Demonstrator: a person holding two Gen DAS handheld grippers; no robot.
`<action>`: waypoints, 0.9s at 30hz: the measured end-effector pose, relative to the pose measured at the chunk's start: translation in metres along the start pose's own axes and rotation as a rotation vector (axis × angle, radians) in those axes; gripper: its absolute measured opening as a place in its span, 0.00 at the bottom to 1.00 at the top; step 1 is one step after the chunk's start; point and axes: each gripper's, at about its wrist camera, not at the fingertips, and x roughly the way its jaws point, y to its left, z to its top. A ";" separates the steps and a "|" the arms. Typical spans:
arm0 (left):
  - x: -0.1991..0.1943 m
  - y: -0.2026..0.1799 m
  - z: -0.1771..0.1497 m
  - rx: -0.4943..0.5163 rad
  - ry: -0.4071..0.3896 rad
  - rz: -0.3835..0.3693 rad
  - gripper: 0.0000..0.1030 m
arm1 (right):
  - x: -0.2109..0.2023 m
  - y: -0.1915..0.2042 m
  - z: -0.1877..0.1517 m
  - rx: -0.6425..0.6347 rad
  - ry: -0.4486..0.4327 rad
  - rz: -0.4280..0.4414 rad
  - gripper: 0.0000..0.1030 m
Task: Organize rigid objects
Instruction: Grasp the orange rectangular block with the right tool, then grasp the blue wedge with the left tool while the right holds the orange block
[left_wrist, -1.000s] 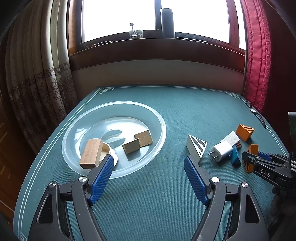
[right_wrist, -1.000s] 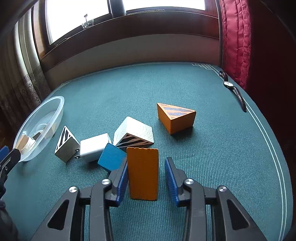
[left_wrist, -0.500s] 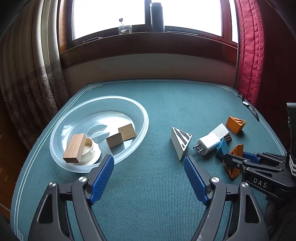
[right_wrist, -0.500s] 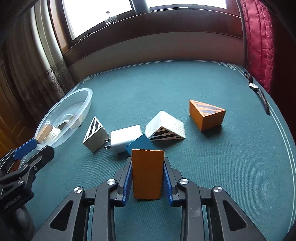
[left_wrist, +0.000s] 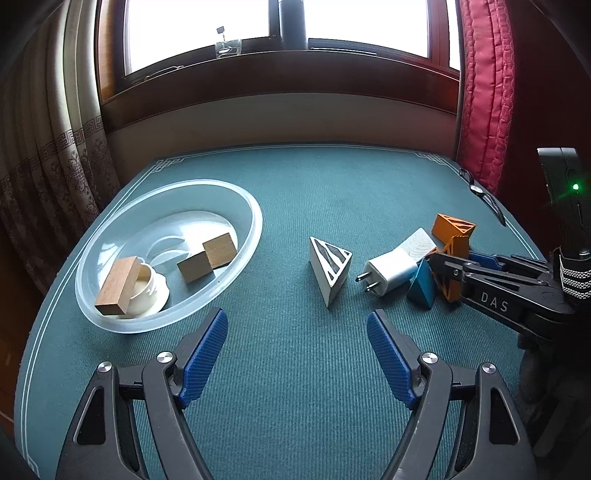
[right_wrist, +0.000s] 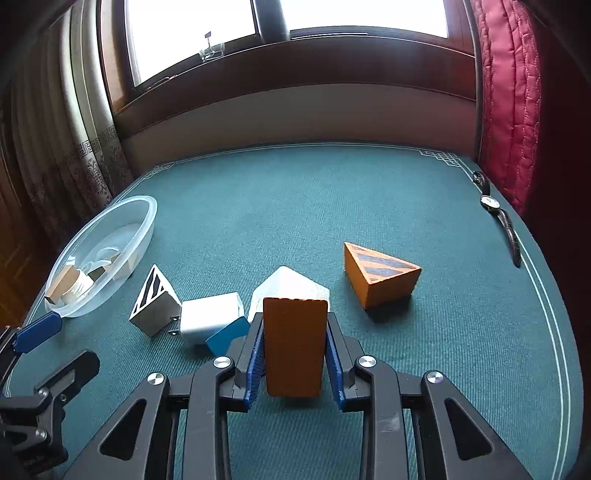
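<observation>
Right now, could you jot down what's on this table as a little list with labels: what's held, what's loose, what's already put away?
held: orange wooden block, clamped in the right gripper
left gripper: jaws open, nothing between them
clear plastic bowl: three plain wooden blocks, one white round cup
loose on green table: white charger plug, blue wedge, two white striped wedges, orange striped wedge
table edge: wristwatch

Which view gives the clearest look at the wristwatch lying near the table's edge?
The right wrist view: the wristwatch shows its pale round face and dark strap stretched along the table's right edge by the red curtain. In the left wrist view the watch is small, far off, its face barely readable.
</observation>
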 end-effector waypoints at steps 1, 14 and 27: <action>0.001 -0.001 0.000 0.003 0.004 -0.001 0.77 | 0.002 0.002 -0.001 -0.004 0.007 0.015 0.30; 0.023 -0.020 0.002 -0.003 0.081 -0.068 0.77 | -0.021 -0.016 -0.029 0.031 0.042 0.041 0.30; 0.053 -0.061 0.017 -0.054 0.132 -0.067 0.77 | -0.026 -0.043 -0.034 0.094 0.012 -0.015 0.30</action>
